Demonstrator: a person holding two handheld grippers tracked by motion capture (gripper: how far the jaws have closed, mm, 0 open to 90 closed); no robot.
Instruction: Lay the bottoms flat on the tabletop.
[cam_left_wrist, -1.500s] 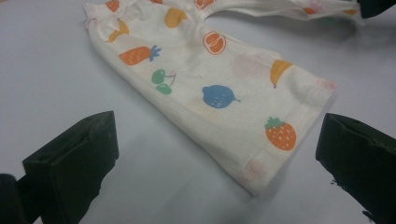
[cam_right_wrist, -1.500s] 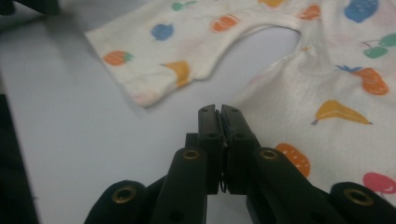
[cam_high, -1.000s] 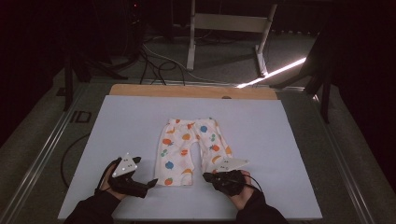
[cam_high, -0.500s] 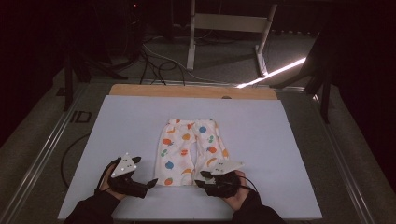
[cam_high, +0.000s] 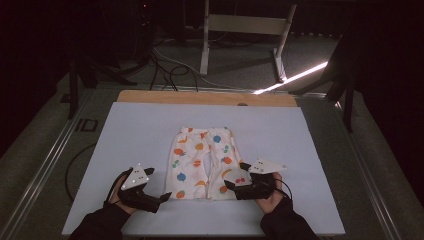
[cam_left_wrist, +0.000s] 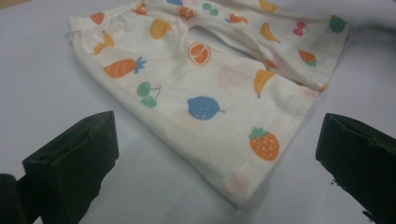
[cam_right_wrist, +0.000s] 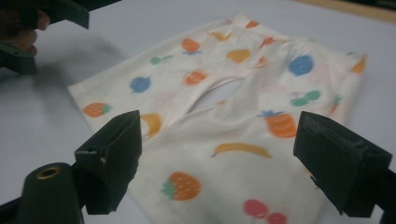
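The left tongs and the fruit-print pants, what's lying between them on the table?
Nothing: in the left gripper view, bare white table separates the open left tongs from the pants hem; the high view agrees.

Fruit-print shorts (cam_right_wrist: 243, 93) flat on white table (cam_right_wrist: 93, 60), right gripper (cam_right_wrist: 219, 154) jaws just opening, wide over hem

Both forearms enter from 6 o'clock in the high view. The left gripper (cam_high: 162, 197) lies low at 7 o'clock, jaws spread wide, pointing toward 3 o'clock. The right gripper (cam_high: 235, 176) sits at 5 o'clock, pointing toward 9 o'clock; its jaws have just been opening and stand wide.
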